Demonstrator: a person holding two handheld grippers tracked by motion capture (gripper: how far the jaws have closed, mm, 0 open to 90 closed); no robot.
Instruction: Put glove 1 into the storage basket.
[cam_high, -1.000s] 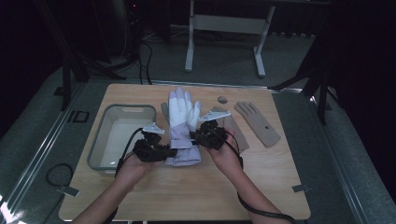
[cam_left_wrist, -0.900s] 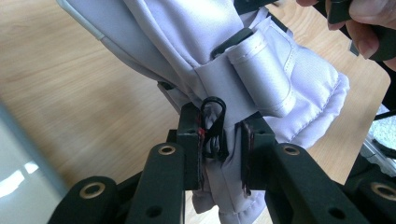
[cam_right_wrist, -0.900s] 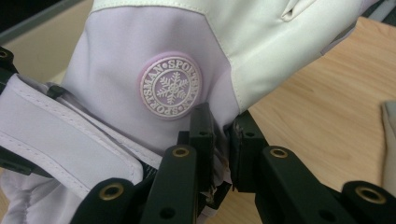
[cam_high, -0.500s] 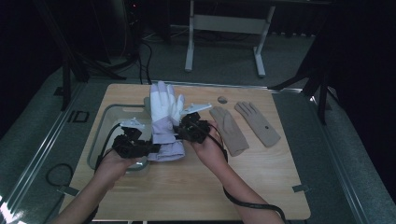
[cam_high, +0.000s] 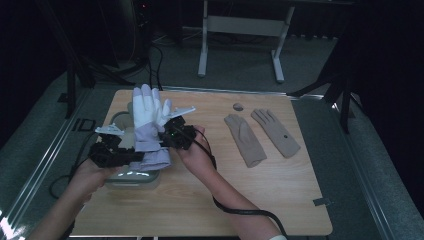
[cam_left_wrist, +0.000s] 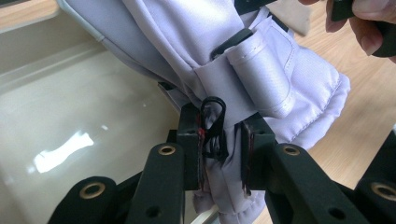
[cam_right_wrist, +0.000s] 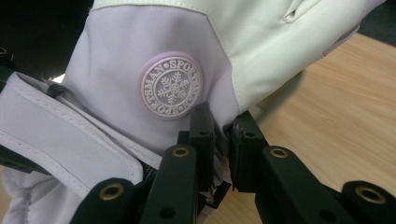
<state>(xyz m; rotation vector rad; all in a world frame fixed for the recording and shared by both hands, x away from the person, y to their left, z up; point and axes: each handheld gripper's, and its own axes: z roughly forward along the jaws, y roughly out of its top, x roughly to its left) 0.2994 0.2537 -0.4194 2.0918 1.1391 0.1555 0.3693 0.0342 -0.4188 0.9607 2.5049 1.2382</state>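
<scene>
Holding glove (cam_high: 147, 127) aloft over tray (cam_high: 131, 178) | left claw (cam_left_wrist: 220, 140) pinches cuff strap, right claw (cam_right_wrist: 219, 135) pinches cuff edge below badge | glove's long axis runs up and away from both claws, fingers topmost | tray directly beneath left claw, nearer it.

White-lilac ski glove (cam_high: 148, 125) — aloft, fingers up

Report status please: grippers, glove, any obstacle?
Left gripper and right gripper shut on white ski glove. Glove held above clear tray. Two tan gloves lie aside, nothing blocking.
</scene>
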